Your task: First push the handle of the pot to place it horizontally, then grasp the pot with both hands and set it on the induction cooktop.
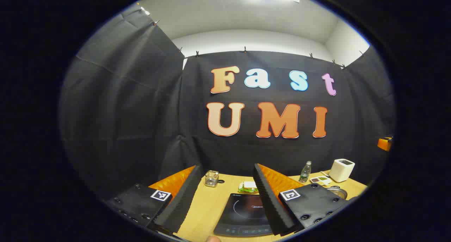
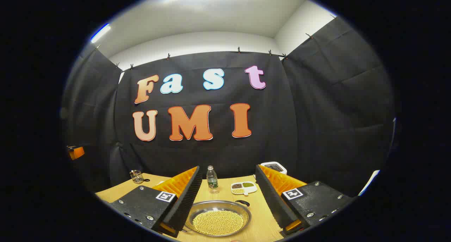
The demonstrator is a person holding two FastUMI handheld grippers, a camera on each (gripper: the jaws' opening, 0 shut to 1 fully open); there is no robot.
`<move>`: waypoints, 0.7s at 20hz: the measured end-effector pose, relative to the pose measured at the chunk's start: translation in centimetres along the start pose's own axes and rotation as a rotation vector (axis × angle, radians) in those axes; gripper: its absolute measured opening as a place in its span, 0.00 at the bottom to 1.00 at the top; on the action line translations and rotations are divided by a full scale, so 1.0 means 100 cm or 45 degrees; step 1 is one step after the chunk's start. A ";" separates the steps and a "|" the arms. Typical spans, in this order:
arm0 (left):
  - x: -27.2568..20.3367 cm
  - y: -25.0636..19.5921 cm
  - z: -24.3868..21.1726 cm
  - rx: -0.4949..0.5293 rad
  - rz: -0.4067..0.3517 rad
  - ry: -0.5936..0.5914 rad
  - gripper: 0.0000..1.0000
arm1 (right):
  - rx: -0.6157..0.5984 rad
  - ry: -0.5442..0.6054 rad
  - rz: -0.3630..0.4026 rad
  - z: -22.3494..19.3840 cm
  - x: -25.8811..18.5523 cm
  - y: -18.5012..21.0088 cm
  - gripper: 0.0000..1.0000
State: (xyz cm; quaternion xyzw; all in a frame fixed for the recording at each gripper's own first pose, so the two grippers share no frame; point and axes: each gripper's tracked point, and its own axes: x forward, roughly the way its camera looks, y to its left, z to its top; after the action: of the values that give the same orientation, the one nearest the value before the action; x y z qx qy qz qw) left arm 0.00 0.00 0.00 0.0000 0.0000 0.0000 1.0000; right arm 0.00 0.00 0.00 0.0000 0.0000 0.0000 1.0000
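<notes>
A shallow steel pot full of yellow beans sits on the wooden table, with a small black handle at its far right rim. My right gripper hangs open above it, fingers either side of the pot and not touching. The black induction cooktop lies flat on the table in the left gripper view. My left gripper is open over the cooktop's near part, holding nothing. A sliver of the pot's rim peeks out past the left gripper's right finger.
Behind the cooktop lie a green-and-white packet and a small glass jar. A water bottle, a divided dish of grains and a white box appliance stand toward the back of the table.
</notes>
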 end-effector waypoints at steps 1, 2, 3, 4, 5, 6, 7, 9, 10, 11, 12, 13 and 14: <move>0.000 -0.004 0.003 -0.017 -0.026 0.000 0.97 | -0.010 0.003 -0.001 0.000 0.001 0.000 0.95; 0.001 -0.007 0.004 -0.023 -0.042 0.000 0.97 | -0.020 0.005 -0.001 0.000 0.003 0.000 0.95; 0.002 -0.008 0.006 -0.016 -0.050 0.001 0.97 | -0.030 0.009 0.000 0.000 0.003 -0.001 0.95; 0.002 -0.007 0.006 -0.001 -0.052 0.003 0.97 | -0.038 0.013 -0.003 -0.001 0.003 -0.002 0.95; 0.001 -0.007 0.006 0.016 -0.053 0.003 0.97 | -0.045 0.017 -0.005 -0.001 0.004 -0.004 0.95; 0.001 -0.008 0.007 0.032 -0.053 0.002 0.97 | -0.048 0.019 -0.009 -0.002 0.004 -0.006 0.95; 0.000 -0.010 0.008 0.039 -0.053 0.000 0.97 | -0.048 0.023 -0.009 -0.003 0.003 -0.006 0.95; 0.001 -0.016 0.010 0.030 -0.071 -0.006 0.97 | -0.045 0.035 -0.002 -0.005 0.004 -0.005 0.95; 0.003 -0.021 0.010 0.027 -0.075 -0.008 0.97 | -0.046 0.039 0.004 -0.006 0.004 -0.005 0.95; 0.004 -0.023 0.010 0.030 -0.077 -0.008 0.97 | -0.048 0.041 0.008 -0.006 0.004 -0.004 0.95; 0.004 -0.024 0.010 0.039 -0.081 -0.008 0.97 | -0.050 0.040 0.010 -0.006 0.004 -0.004 0.95; 0.004 -0.026 0.010 0.051 -0.088 -0.007 0.97 | -0.053 0.039 0.012 -0.006 0.003 -0.003 0.95; 0.004 -0.028 0.009 0.060 -0.095 -0.006 0.97 | -0.054 0.039 0.013 -0.005 0.003 -0.003 0.95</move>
State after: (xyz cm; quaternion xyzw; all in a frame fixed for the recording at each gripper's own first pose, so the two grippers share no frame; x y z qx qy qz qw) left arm 0.43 -2.83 0.92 0.0236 -0.0023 -0.0373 0.9990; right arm 0.31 -0.27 -0.54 -0.0214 0.0153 0.0052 0.9996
